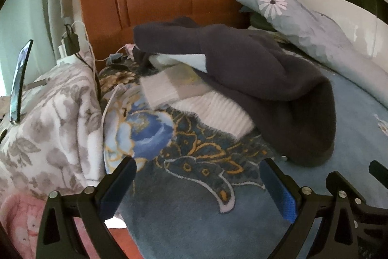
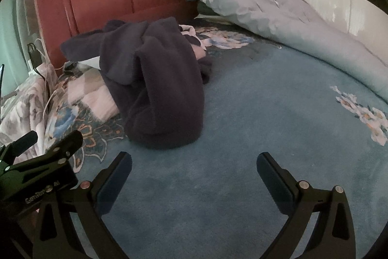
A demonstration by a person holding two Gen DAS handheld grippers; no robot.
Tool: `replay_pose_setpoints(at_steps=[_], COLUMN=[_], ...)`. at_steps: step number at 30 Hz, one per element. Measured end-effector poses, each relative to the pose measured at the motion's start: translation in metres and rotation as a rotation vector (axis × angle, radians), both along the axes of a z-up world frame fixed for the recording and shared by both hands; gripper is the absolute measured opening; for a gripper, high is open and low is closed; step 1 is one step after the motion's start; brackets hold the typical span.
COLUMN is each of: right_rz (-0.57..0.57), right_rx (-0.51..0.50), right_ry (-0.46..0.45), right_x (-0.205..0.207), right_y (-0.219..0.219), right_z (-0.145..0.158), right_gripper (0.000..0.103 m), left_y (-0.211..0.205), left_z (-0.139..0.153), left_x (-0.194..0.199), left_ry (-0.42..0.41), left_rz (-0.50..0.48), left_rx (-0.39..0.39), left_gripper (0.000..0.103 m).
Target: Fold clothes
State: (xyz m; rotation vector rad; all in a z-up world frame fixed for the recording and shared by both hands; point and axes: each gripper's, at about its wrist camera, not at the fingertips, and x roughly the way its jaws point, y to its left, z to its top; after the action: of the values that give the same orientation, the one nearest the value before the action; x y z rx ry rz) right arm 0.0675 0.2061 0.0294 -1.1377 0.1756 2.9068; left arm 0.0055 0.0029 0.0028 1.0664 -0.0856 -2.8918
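Both grippers, left (image 1: 197, 170) and right (image 2: 194, 164), are hovering wide open (holding nothing) before a dark fleece garment (image 2: 157, 86), risking snagging the white knit (image 1: 218, 111) underneath.

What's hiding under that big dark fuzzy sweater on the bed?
Peeking out from under the dark sweater are a white ribbed garment and a pale folded cloth, lying on the flowered blanket. How far they reach beneath, and anything else there, is covered.
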Motion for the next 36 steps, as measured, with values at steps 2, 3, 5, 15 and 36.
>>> replay_pose_setpoints(at_steps=[2, 3, 5, 15, 36], right_rz=[0.003, 0.004, 0.004, 0.012, 0.033], right_rx=[0.002, 0.003, 0.012, 0.02, 0.033], right_ry=[0.004, 0.005, 0.005, 0.012, 0.018], right_x=[0.001, 0.001, 0.0, 0.002, 0.004], right_y=[-0.001, -0.001, -0.002, -0.006, -0.014], right_z=[0.0, 0.001, 0.001, 0.001, 0.004], right_gripper=[0.103, 0.103, 0.103, 0.103, 0.103], left_y=[0.001, 0.002, 0.002, -0.004, -0.018], left_z=[0.001, 0.002, 0.004, 0.002, 0.004], left_x=[0.003, 0.006, 0.01, 0.008, 0.001], left_ry=[0.027, 0.048, 0.09, 0.083, 0.057], left_rz=[0.003, 0.012, 0.029, 0.007, -0.044], left_rx=[-0.02, -0.034, -0.057, -0.044, 0.046], left_gripper=[0.103, 0.103, 0.103, 0.103, 0.103])
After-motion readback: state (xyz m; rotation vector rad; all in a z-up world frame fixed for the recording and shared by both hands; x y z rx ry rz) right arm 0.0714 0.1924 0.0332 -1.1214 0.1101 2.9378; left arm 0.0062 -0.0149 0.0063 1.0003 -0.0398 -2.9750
